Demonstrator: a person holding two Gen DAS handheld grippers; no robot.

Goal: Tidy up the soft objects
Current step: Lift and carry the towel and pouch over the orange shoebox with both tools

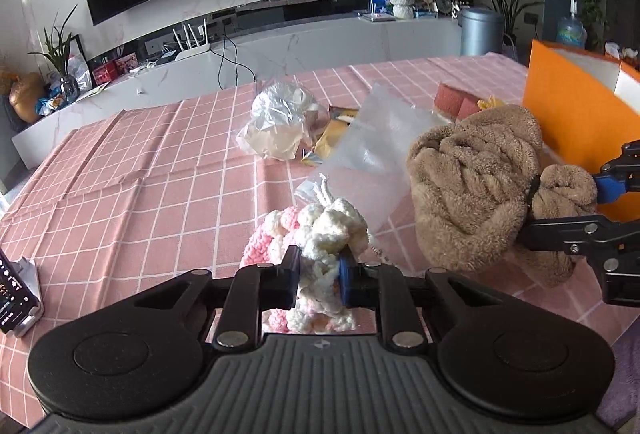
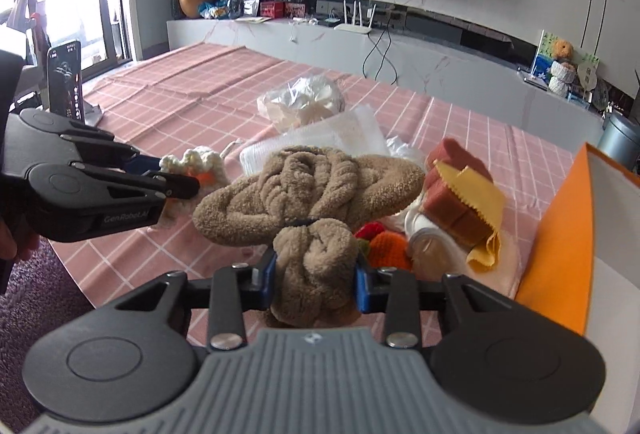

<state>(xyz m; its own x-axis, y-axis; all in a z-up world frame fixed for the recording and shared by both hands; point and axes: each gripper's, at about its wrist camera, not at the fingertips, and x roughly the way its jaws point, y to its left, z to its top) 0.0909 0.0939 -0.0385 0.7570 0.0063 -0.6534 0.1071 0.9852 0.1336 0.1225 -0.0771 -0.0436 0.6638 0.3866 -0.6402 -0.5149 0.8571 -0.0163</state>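
On the pink checked tablecloth (image 1: 160, 170), near the orange box (image 1: 576, 122), two grippers each hold a soft thing. The left gripper (image 1: 319, 276) is clamped on a pink and white knitted piece (image 1: 320, 230), which is squeezed between its fingers and hangs a little below them. The right gripper (image 2: 316, 280) is clamped on the small end of a brown plush towel (image 2: 308, 186), tied with a dark band; the bigger bundle of the towel spreads in front of its fingers. Both held things are on the side of the box nearer to the viewer, the towel just beside it and the knitted piece farther from it. Behind the towel, also near the box, lie a clear plastic bag (image 1: 376, 138), reddish sponges (image 2: 456, 194) and a yellow cloth (image 2: 476, 202). A wrapped white bundle (image 1: 276, 122) lies well apart from the box.
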